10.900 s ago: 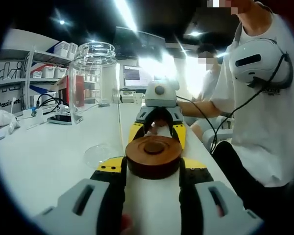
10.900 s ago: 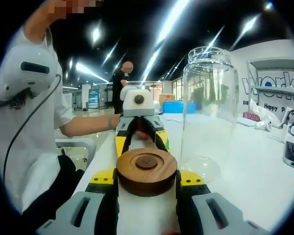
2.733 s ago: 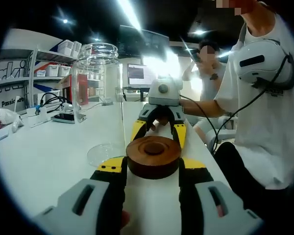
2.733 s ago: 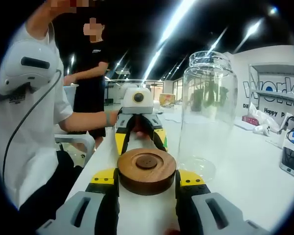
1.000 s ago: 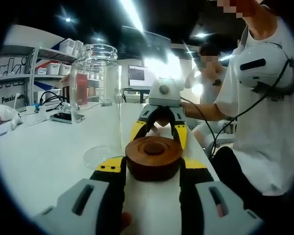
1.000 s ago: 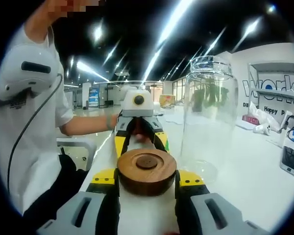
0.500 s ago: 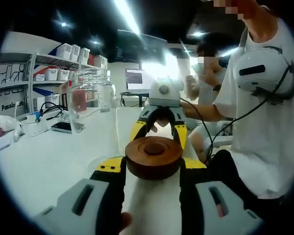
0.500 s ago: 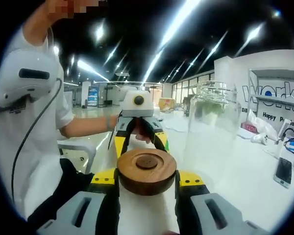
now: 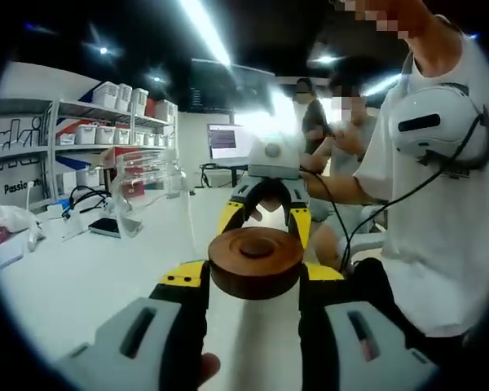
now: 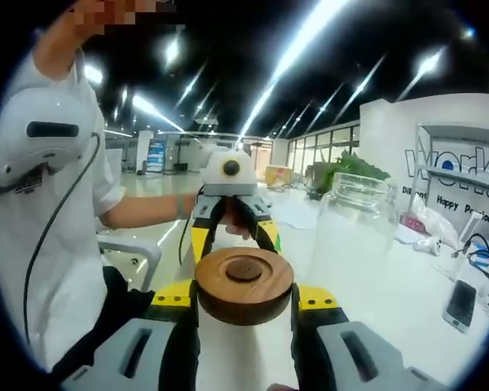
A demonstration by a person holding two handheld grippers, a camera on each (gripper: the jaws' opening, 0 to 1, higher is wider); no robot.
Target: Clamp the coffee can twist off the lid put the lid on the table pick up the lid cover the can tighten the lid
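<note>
Lid: both grippers, left (image 9: 253, 281) and right (image 10: 244, 293), are clamping the lid (image 9: 256, 262).
Jar: the jar (image 10: 348, 236) is standing open beside the lid.
Left: covering, tightening.

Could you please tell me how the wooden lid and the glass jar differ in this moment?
The wooden lid is brown, opaque, low and round; the glass jar is clear and tall. The lid is gripped between the jaws of both the left gripper and the right gripper, while the jar stands free on the white table, untouched and open-mouthed. Both have a round outline.
</note>
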